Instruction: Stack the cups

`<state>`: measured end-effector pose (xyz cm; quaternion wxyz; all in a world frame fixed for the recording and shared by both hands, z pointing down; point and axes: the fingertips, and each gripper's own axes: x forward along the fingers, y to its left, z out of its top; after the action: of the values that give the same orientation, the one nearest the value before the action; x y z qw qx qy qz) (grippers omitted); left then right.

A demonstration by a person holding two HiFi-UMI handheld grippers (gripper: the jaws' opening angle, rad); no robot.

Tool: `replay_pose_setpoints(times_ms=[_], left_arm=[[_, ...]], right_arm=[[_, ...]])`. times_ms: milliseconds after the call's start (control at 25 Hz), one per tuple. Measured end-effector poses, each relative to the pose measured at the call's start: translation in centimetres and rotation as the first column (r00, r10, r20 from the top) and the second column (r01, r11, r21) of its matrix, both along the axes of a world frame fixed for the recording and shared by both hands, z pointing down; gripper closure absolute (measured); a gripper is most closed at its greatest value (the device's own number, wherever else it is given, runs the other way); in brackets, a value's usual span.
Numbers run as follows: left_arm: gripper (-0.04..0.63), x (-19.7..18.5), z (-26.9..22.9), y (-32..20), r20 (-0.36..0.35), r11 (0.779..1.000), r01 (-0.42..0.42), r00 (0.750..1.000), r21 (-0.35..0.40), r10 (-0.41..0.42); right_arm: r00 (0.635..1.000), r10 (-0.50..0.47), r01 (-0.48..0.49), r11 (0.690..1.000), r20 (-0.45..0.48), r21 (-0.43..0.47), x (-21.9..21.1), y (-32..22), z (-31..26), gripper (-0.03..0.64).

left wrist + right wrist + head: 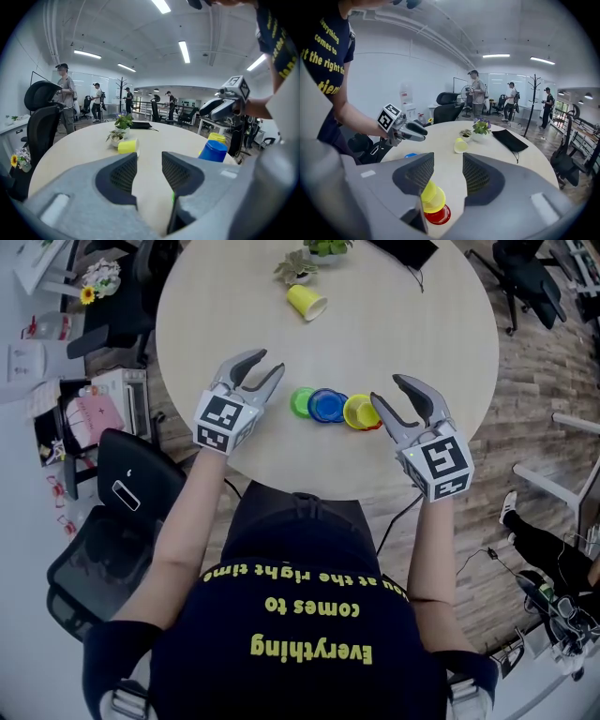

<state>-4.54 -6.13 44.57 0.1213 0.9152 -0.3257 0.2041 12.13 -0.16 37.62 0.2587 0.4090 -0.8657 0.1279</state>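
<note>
On the round table (216,306), three cups sit in a row near the edge closest to the person. From left to right they are a green cup (302,401), a blue cup (326,405) and a yellow cup (361,412), each touching the next. The blue cup stands upside down. The yellow cup rests tilted on a red cup (440,216), of which only the rim shows beneath it.

The left gripper (270,362) hangs over the table just left of the green cup. Its jaws are partly apart and have hold of nothing. The right gripper (387,390) hovers just right of the yellow cup. Its jaws are also spread with nothing between the pads, and the yellow cup lies below them.

A second yellow cup (307,301) lies on its side at the far part of the table, beside a small potted plant (295,266).
</note>
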Motion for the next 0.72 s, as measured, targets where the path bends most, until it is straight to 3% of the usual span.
replay_pose_setpoints(times_ms=[240, 480, 720], left_arm=[[0.423, 0.1, 0.7, -2.3, 0.001, 1.000, 0.028, 1.000, -0.006, -0.028], [0.423, 0.5, 0.3, -7.2, -0.087, 0.992, 0.120, 0.989, -0.030, -0.122], [0.414, 1.9, 3.5, -11.9, -0.043, 0.989, 0.120, 0.991, -0.082, -0.124]], right_arm=[[1.000, 0.029, -0.029, 1.000, 0.006, 0.012, 0.3, -1.8, 1.1, 0.430], [0.999, 0.036, -0.036, 0.999, 0.008, -0.003, 0.4, -3.3, 2.3, 0.433], [0.999, 0.047, -0.047, 0.999, 0.014, -0.013, 0.8, -4.5, 2.8, 0.437]])
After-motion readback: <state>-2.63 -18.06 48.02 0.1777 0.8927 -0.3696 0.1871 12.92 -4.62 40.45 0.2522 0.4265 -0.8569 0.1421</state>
